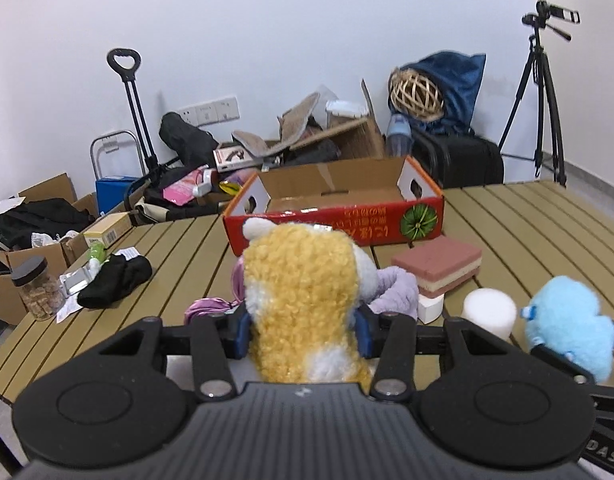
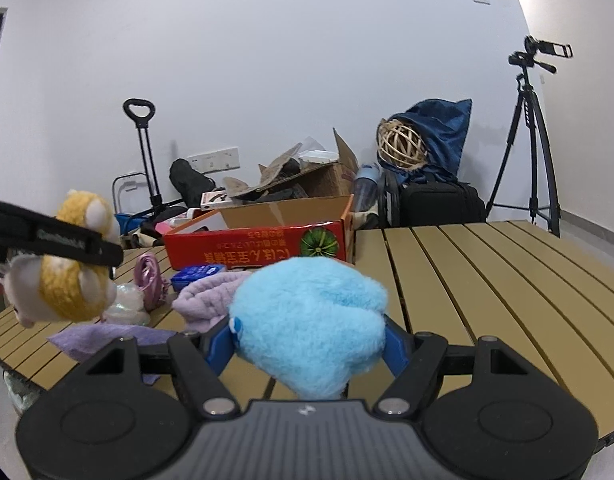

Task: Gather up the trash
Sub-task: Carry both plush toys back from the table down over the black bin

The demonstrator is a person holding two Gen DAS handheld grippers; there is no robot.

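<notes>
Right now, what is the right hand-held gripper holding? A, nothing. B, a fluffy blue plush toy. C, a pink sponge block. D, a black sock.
B: the right hand-held gripper is shut on the fluffy blue plush toy, its blue fingers pressing both sides.

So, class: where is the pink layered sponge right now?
In the left wrist view, the pink layered sponge lies on the slatted table, right of centre, just before the red cardboard box.

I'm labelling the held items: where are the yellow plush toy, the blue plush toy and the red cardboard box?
yellow plush toy (image 1: pixel 303 304): left wrist view, curly back.
blue plush toy (image 2: pixel 311 320): right wrist view, fluffy body.
red cardboard box (image 1: pixel 339 226): left wrist view, printed front wall.
</notes>
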